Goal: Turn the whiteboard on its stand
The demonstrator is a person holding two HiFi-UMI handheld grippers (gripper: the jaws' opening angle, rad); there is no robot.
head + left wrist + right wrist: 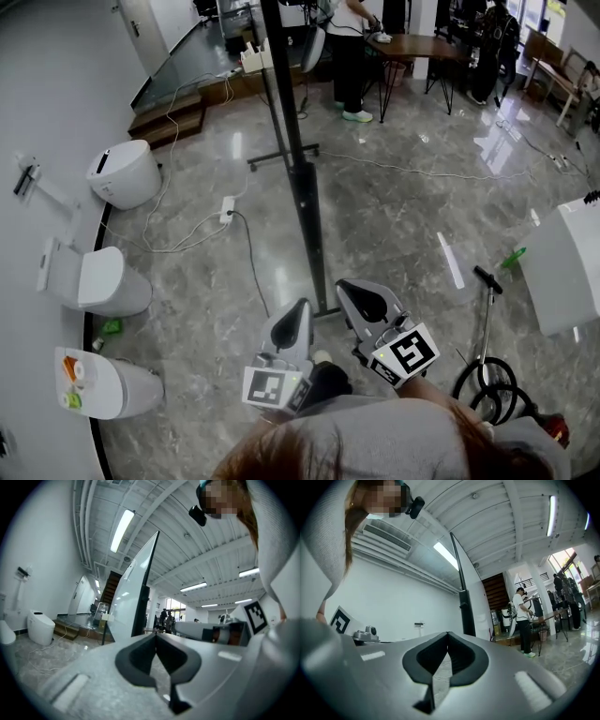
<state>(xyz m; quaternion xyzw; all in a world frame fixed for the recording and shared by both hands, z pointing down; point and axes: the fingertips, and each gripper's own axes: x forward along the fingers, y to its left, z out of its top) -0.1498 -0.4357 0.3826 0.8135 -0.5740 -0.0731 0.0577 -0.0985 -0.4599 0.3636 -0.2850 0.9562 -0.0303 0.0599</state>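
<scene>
Before you, whiteboard (282, 84) edge-on on its stand (307, 220), your left hand-held gripper (300, 307) and right hand-held gripper (349, 287) near it — both closed, empty.

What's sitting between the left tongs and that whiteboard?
Nothing; in the left gripper view only bare floor separates the left tongs from the whiteboard.

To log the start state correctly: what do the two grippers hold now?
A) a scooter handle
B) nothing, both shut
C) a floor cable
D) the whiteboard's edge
B: the jaws of the left gripper and the right gripper meet with nothing between them; the whiteboard stands ahead.
</scene>
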